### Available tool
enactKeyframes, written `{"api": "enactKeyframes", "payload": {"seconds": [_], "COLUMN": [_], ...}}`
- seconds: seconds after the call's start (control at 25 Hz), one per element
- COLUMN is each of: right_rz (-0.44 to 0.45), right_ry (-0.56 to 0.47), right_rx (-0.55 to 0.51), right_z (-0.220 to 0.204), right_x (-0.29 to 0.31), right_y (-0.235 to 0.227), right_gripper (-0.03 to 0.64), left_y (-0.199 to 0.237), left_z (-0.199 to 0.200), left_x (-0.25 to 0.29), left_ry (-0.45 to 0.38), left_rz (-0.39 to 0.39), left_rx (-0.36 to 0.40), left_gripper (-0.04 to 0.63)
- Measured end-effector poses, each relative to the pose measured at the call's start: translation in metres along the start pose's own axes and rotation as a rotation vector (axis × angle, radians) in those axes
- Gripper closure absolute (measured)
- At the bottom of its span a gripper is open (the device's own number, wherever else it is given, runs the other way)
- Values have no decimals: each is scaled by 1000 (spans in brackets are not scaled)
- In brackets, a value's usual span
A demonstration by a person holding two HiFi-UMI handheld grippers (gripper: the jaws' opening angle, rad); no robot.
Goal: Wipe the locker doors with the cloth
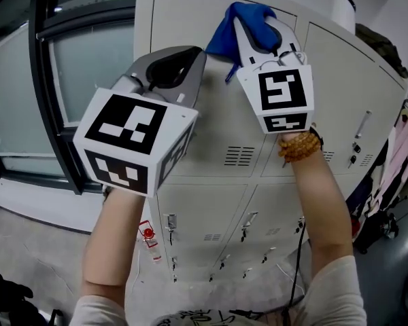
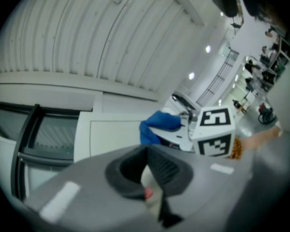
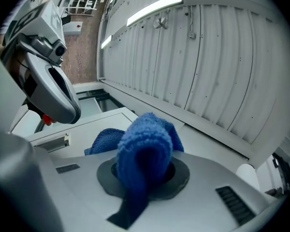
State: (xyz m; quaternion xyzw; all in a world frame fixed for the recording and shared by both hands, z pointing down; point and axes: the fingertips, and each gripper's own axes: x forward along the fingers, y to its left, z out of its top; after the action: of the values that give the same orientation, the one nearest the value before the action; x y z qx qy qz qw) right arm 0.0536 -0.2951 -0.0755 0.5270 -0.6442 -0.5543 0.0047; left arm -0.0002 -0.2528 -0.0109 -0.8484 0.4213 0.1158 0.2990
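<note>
A blue cloth (image 1: 239, 24) is bunched in my right gripper (image 1: 258, 31), which is shut on it and holds it against the top of the upper locker door (image 1: 183, 19). In the right gripper view the cloth (image 3: 145, 141) fills the jaws of the right gripper (image 3: 145, 164) and hangs down in front of them. My left gripper (image 1: 171, 68) is raised just to the left, at the same door, with its jaws together and nothing in them. The left gripper view shows the left gripper (image 2: 147, 175), the cloth (image 2: 157, 124) and the pale door (image 2: 111, 137) beyond.
The grey lockers (image 1: 211, 216) have several lower doors with handles and keys; a red tag (image 1: 148, 233) hangs at one. A dark-framed window (image 1: 88, 66) is to the left. A white roll (image 1: 343, 9) stands on top, and clothes and bags (image 1: 394, 168) hang at the right.
</note>
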Motion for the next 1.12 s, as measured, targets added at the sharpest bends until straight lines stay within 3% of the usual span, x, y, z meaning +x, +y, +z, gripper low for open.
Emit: {"api": "enactKeyframes", "payload": {"seconds": [1.12], "right_rz": [171], "right_ry": [126], "right_rx": [-2], "right_z": [-112], "right_x": [-157], "right_y": [200], "right_gripper": [584], "left_y": [-67], "left_z": [-133], "left_x": [-31], "left_ry": [151], "left_rz": [-22], "left_rx": [-153], "left_gripper": [592]}}
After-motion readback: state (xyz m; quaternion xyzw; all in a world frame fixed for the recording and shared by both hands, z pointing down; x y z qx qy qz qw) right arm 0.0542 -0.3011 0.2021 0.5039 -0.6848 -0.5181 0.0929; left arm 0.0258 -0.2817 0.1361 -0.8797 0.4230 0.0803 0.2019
